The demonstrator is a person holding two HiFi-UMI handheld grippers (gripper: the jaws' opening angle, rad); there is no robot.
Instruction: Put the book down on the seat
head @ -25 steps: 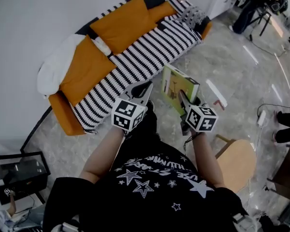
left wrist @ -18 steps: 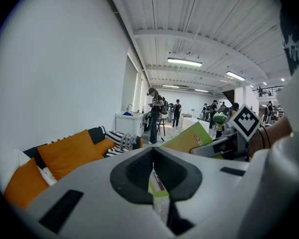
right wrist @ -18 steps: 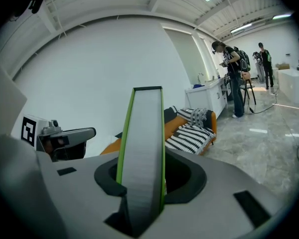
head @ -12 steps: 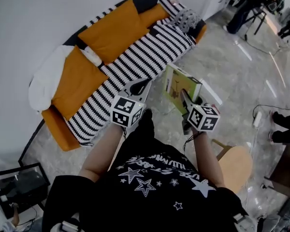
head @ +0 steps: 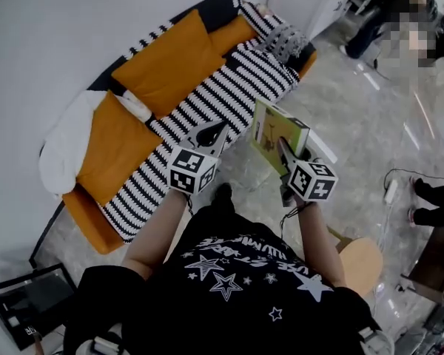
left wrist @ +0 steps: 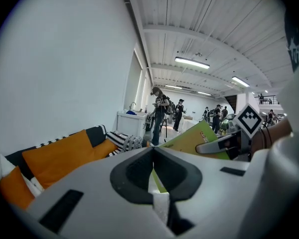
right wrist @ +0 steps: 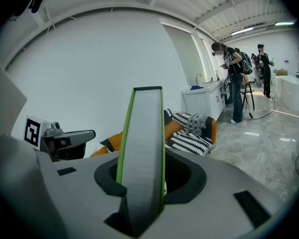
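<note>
Both forearms bare, stretched forward from torso toward sofa (head: pixel 207 95), roughly parallel.

Left forearm (head: pixel 159 231): angled toward sofa's front edge. Left tongs (head: pixel 213 130): jaws pressed together, nothing between them, tips seen against sofa's striped seat edge in head view, pointing slightly downward. Left marker cube (head: pixel 190 170) just behind jaws.

Right forearm (head: pixel 317 239): farther from sofa than left. Right tongs (head: pixel 283 148): short of sofa, jaws clamped on book (head: pixel 270 135), which stands on edge between them. Right marker cube (head: pixel 311 180) above wrist.
</note>
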